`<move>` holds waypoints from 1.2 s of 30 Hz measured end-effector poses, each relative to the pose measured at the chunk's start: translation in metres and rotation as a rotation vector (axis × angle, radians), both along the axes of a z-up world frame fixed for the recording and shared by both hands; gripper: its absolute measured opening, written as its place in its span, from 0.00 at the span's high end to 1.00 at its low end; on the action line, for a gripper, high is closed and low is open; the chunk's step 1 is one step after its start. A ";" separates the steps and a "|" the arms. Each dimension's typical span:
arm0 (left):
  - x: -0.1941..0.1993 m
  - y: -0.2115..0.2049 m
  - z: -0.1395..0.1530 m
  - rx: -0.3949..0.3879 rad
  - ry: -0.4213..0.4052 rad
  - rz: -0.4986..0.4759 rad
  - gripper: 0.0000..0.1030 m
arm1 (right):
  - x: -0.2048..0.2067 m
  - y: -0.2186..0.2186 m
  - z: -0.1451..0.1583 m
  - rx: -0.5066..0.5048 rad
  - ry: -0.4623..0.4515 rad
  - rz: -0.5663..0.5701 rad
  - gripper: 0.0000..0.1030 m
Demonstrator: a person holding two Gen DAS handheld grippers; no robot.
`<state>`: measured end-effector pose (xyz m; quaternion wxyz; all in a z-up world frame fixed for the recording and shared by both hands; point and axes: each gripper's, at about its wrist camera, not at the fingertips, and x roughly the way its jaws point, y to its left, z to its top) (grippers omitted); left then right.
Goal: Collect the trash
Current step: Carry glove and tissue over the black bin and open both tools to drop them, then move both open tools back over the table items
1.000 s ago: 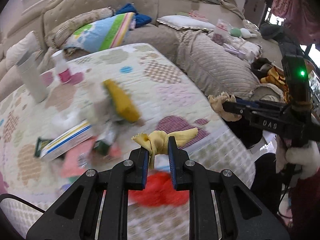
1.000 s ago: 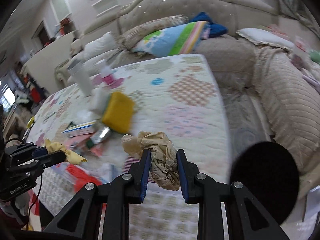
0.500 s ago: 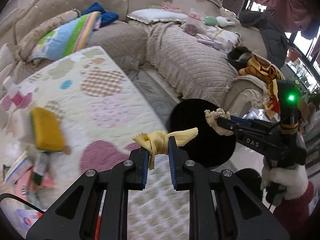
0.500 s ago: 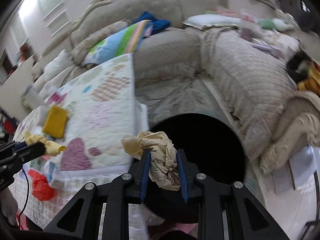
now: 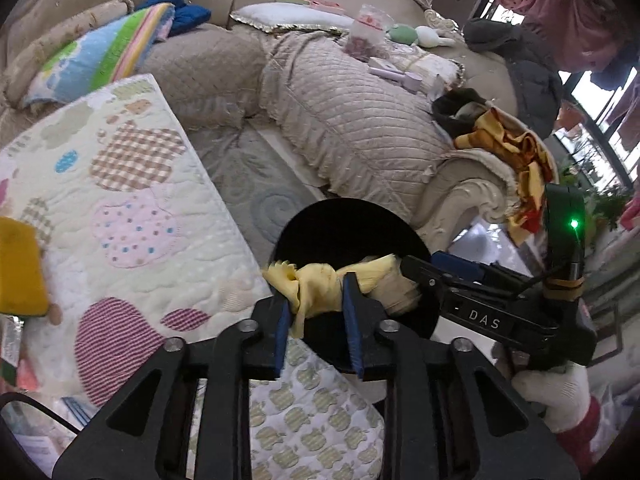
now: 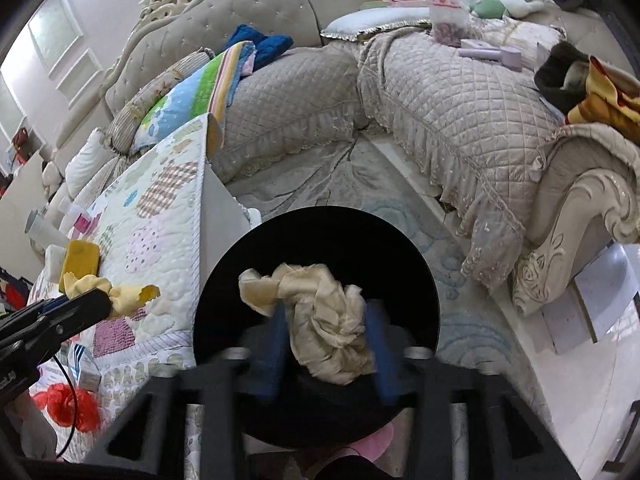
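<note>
My left gripper (image 5: 314,304) is shut on a yellow crumpled wrapper (image 5: 310,284) and holds it above the near rim of the black round trash bin (image 5: 340,224). In the right wrist view the same wrapper (image 6: 120,292) shows at the left, over the table edge. My right gripper (image 6: 326,336) has its jaws spread apart and blurred; the beige crumpled paper wad (image 6: 320,316) sits between them over the bin's black opening (image 6: 320,240). In the left wrist view the right gripper (image 5: 404,268) reaches in from the right with the beige wad (image 5: 394,294) at its tip.
The quilted table cover (image 5: 132,208) lies left of the bin, with a yellow sponge (image 5: 18,268), small boxes (image 6: 82,364) and a red wrapper (image 6: 66,404) on it. A beige quilted sofa (image 6: 460,112) wraps around behind and to the right. A patterned rug (image 6: 360,176) lies between.
Both grippers swung from over the table to above the black bin. The right gripper's jaws have spread apart around the beige wad. The left stays shut on the yellow wrapper.
</note>
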<state>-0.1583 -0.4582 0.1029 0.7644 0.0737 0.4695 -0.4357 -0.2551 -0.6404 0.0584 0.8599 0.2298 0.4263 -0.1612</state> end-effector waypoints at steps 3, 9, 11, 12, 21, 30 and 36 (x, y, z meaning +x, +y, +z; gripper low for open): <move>0.005 0.003 -0.001 -0.018 0.025 0.019 0.64 | -0.001 -0.002 0.000 0.008 -0.004 -0.011 0.46; 0.002 0.009 0.004 -0.011 0.014 0.030 0.63 | 0.000 0.004 0.001 0.013 0.004 0.003 0.46; 0.001 0.015 0.006 0.010 -0.004 0.045 0.63 | 0.002 0.009 0.003 0.012 0.003 0.013 0.46; 0.000 0.018 0.007 0.015 -0.013 0.051 0.63 | 0.004 0.013 0.005 0.008 0.002 0.021 0.46; 0.005 0.067 0.023 0.039 -0.095 0.125 0.63 | 0.027 0.056 0.019 -0.013 -0.014 0.117 0.46; 0.014 0.125 0.037 0.032 -0.121 0.229 0.63 | 0.051 0.109 0.034 -0.038 -0.032 0.222 0.46; 0.018 0.163 0.043 0.034 -0.148 0.299 0.63 | 0.064 0.141 0.047 -0.075 -0.056 0.259 0.45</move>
